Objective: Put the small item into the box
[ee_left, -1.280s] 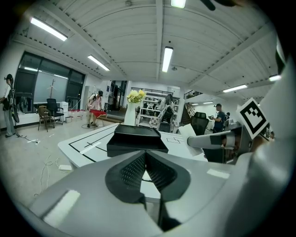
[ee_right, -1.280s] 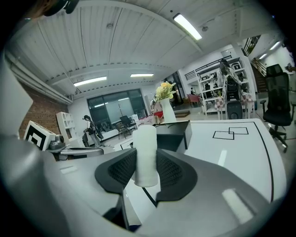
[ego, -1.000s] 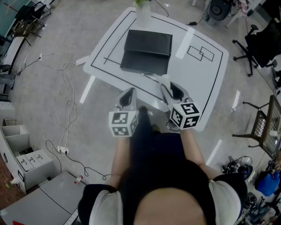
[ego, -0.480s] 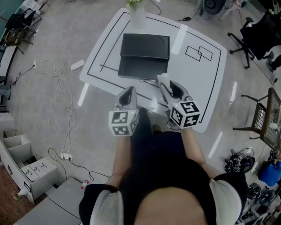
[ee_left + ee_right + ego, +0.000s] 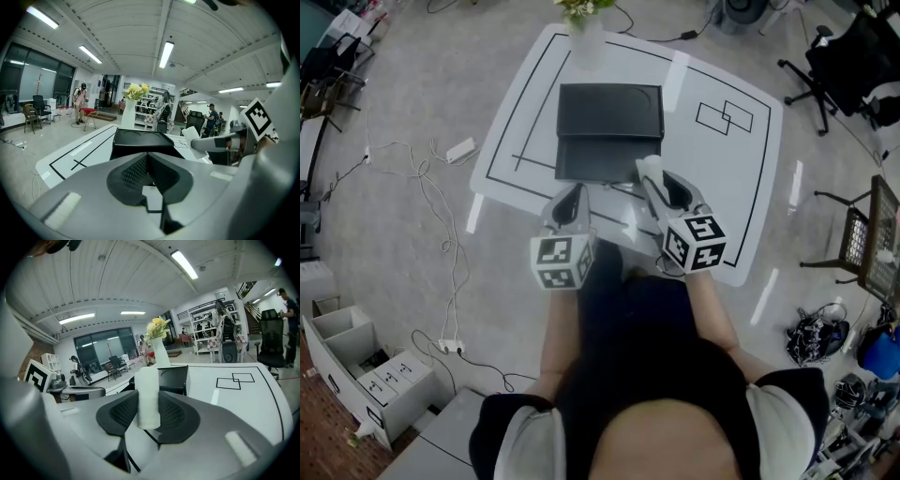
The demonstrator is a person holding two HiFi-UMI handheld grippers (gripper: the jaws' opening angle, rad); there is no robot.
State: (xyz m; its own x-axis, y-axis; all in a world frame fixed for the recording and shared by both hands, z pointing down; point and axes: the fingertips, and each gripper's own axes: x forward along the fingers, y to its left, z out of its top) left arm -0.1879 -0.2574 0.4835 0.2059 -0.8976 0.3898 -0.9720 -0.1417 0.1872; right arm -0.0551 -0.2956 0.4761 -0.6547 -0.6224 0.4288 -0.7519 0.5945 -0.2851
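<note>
Grey and empty, the left tool [image 5: 572, 200] hangs over the near edge of the white desk [image 5: 727, 197], its jaws pressed together with nothing between them. Just beyond it the open black box [image 5: 596, 159] sits toward the desk's left half, a vase [image 5: 586, 42] of flowers behind it at the far edge. To the right, the right tool [image 5: 660, 187] is clamped on the small item [image 5: 146, 397], a white roll held upright, just short of the box's near right corner. The pads catch only the roll's lower part, so a quick swing may tip it loose. Carried too low it may strike the box's near wall, and dropped from too high it could bounce out.
</note>
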